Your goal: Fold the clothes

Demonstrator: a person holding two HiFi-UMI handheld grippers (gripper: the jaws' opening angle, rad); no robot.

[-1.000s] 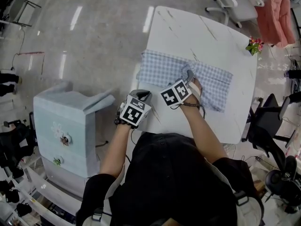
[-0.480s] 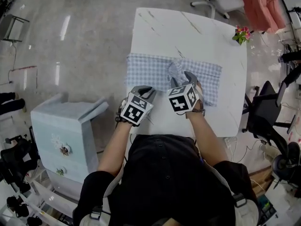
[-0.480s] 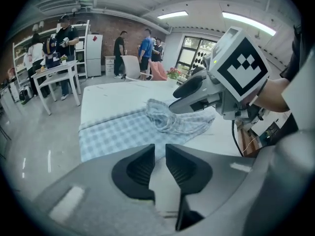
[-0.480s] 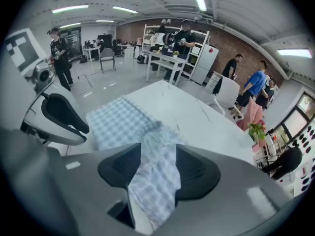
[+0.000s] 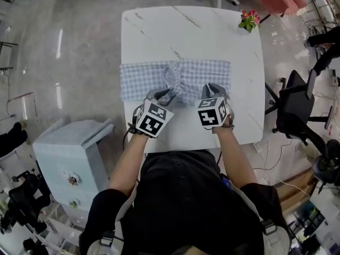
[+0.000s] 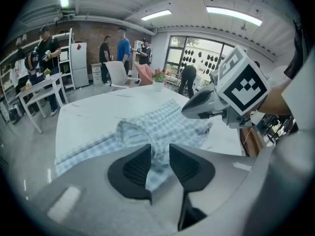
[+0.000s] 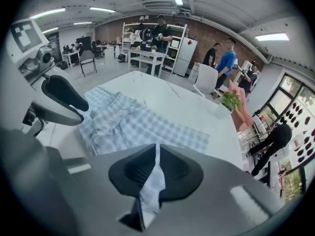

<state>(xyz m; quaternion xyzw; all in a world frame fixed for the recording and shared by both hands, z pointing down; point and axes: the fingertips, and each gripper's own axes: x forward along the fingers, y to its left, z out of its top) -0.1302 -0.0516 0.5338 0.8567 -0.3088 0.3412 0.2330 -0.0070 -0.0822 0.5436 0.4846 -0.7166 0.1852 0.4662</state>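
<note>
Head view, right claw just clamped garment

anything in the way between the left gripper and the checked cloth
Nothing visible. The left gripper, its jaws just opening, has the checked cloth right in their gap. The right gripper, jaws just closed on the cloth's near edge, sits off to the side; the potted flowers stand at the far corner.

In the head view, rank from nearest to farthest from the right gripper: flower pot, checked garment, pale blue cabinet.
1. checked garment, pinched by the right gripper, jaws just closed.
2. flower pot, ahead at far right.
3. pale blue cabinet, away at lower left.
</note>
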